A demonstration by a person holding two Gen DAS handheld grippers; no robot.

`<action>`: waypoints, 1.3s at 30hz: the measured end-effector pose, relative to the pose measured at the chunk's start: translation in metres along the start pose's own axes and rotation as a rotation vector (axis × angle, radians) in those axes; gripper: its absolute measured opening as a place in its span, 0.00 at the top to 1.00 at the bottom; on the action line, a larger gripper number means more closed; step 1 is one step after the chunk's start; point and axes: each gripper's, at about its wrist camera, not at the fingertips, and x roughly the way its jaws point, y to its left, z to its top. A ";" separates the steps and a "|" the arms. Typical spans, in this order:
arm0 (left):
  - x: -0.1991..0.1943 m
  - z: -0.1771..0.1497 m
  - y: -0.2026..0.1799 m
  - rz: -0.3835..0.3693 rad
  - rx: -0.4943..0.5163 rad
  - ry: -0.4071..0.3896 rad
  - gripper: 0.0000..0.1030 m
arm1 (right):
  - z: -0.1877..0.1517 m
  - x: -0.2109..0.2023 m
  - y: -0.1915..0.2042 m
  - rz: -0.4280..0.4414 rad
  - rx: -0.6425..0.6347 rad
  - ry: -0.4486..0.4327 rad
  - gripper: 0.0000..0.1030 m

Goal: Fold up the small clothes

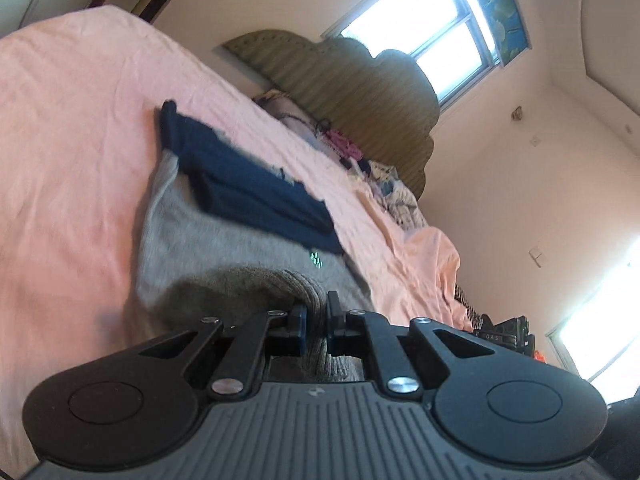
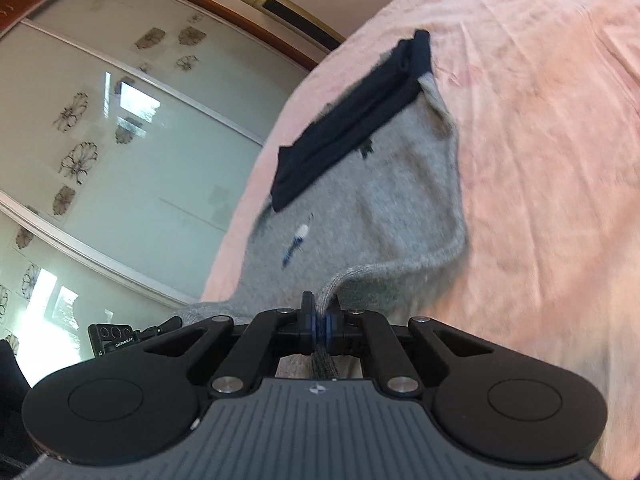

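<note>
While both grippers are pinching the near hem of the grey sweater [image 2: 400, 200], it's lying mostly flat on the pink bed [image 2: 540, 120], with a folded navy piece [image 2: 352, 120] sitting across its far end. The left gripper [image 1: 317, 320] is clamping a thick bunch of ribbed knit between its pads, and the right gripper [image 2: 320, 322] is squeezing down hard on a thin strip of the edge, which is draping off toward the right side of the sweater.

Looks to me like the step is lifting this near edge to carry it over toward the navy end. If I were doing it, I'd be keeping both hands level with each other and moving together so the fold line comes out straight. The right one is only holding a skinny bit of hem, so that's probably where it could slip. Also watching that the navy piece isn't getting dragged or knocked crooked when the grey comes over.
</note>
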 end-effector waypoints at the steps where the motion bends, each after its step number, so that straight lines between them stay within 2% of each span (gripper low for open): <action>1: 0.010 0.014 0.002 -0.006 0.006 -0.022 0.92 | 0.014 0.005 0.000 0.020 -0.008 -0.030 0.89; 5: 0.065 0.080 0.021 -0.004 -0.004 -0.088 0.92 | 0.089 0.034 -0.013 0.107 -0.003 -0.156 0.89; 8: 0.120 0.126 0.037 0.053 0.020 -0.117 0.92 | 0.151 0.070 -0.038 0.125 0.058 -0.212 0.89; 10: 0.164 0.153 0.055 0.137 -0.015 -0.126 0.92 | 0.188 0.100 -0.058 0.079 0.104 -0.229 0.89; 12: 0.199 0.170 0.066 0.240 -0.006 -0.095 0.91 | 0.219 0.125 -0.085 0.023 0.184 -0.257 0.88; 13: 0.209 0.176 0.073 0.291 -0.036 -0.077 0.91 | 0.228 0.137 -0.099 -0.022 0.234 -0.261 0.83; 14: 0.211 0.178 0.076 0.276 -0.052 -0.060 0.88 | 0.234 0.148 -0.111 -0.059 0.279 -0.246 0.76; 15: 0.210 0.178 0.075 0.244 -0.045 -0.054 0.77 | 0.234 0.155 -0.118 -0.066 0.302 -0.235 0.71; 16: 0.205 0.176 0.071 0.228 -0.011 -0.063 0.68 | 0.232 0.157 -0.118 -0.055 0.291 -0.236 0.59; 17: 0.198 0.173 0.064 0.244 0.041 -0.089 0.44 | 0.229 0.156 -0.115 -0.045 0.255 -0.240 0.49; 18: 0.189 0.169 0.055 0.280 0.120 -0.138 0.24 | 0.226 0.153 -0.111 -0.040 0.218 -0.246 0.44; 19: 0.181 0.163 0.043 0.344 0.220 -0.201 0.21 | 0.224 0.149 -0.106 -0.041 0.186 -0.253 0.35; 20: 0.176 0.158 0.033 0.400 0.320 -0.237 0.21 | 0.224 0.146 -0.103 -0.044 0.161 -0.249 0.33; 22: 0.173 0.146 0.019 0.437 0.476 -0.210 0.21 | 0.225 0.144 -0.101 -0.020 0.161 -0.215 0.32; 24: 0.181 0.132 0.010 0.489 0.590 -0.136 0.21 | 0.227 0.145 -0.101 -0.021 0.177 -0.164 0.32; 27: 0.209 0.093 -0.005 0.559 0.883 0.025 0.21 | 0.224 0.151 -0.094 -0.111 0.158 -0.070 0.31; 29: 0.225 0.070 -0.008 0.618 1.046 0.081 0.21 | 0.218 0.159 -0.090 -0.178 0.132 -0.008 0.31; 32: 0.230 0.062 -0.003 0.646 1.105 0.107 0.21 | 0.212 0.158 -0.089 -0.183 0.123 0.000 0.29; 35: 0.238 0.071 0.001 0.670 1.139 0.125 0.21 | 0.213 0.153 -0.091 -0.164 0.139 -0.023 0.23; 39: 0.258 0.083 0.012 0.716 1.182 0.174 0.21 | 0.220 0.165 -0.097 -0.172 0.156 -0.016 0.23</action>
